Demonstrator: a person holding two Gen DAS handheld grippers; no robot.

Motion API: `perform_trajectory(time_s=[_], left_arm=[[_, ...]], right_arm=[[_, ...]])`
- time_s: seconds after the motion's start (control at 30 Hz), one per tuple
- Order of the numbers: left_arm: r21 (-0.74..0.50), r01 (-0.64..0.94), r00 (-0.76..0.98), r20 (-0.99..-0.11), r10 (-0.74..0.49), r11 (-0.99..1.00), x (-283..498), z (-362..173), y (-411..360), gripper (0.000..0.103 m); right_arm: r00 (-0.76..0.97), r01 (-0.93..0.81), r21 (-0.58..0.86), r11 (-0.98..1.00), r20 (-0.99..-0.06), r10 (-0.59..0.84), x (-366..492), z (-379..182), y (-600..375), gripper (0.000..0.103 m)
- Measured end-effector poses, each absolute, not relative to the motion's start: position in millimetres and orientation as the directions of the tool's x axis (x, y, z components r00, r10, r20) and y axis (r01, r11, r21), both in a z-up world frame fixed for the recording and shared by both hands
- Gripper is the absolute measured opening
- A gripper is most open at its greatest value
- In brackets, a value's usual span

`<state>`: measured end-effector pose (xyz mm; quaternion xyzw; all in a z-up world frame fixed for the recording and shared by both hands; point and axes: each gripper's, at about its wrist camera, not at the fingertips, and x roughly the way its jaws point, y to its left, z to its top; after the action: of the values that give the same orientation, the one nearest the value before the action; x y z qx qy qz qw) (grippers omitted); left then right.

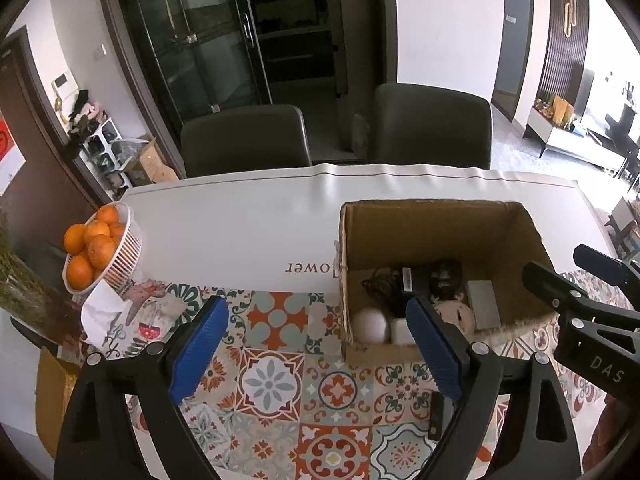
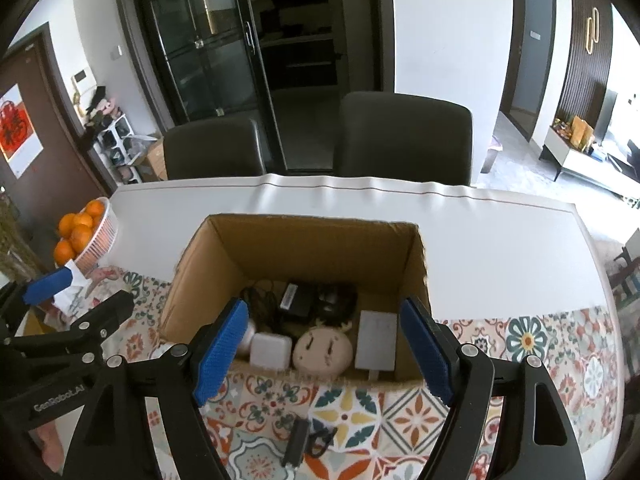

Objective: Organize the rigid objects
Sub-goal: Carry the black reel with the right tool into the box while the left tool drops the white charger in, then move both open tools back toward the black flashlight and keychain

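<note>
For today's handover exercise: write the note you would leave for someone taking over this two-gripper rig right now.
Left gripper: open, holding nothing, over the patterned tile cloth.
Right gripper: open, holding nothing, at the near wall of the open brown cardboard box.
Done: the box holds a black adapter, white cube charger, round beige face toy and flat white box.
Left: a small black item with a loop lies on the cloth before the box.

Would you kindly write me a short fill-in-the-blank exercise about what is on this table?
1. The basket at the table's left edge holds ____.
2. The charger and the round doll head lie inside the cardboard ____.
3. The right gripper is ____, holding nothing.
4. The small black item outside the box lies on the patterned ____.

Missing words: oranges; box; open; cloth
</note>
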<state>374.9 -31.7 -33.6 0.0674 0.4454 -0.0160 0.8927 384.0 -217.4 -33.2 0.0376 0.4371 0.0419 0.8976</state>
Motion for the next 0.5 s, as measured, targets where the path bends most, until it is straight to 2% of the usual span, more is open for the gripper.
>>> perform_trajectory(time_s=[0.5], left_arm=[[0.126,0.067,0.667,-0.743,0.050,0.990,319.3,-22.5,-25.4,0.098]], right_arm=[[0.662,-0.027,0.090,0.996,-0.744,0.085,326.2,-19.7,-215.8,0.079]])
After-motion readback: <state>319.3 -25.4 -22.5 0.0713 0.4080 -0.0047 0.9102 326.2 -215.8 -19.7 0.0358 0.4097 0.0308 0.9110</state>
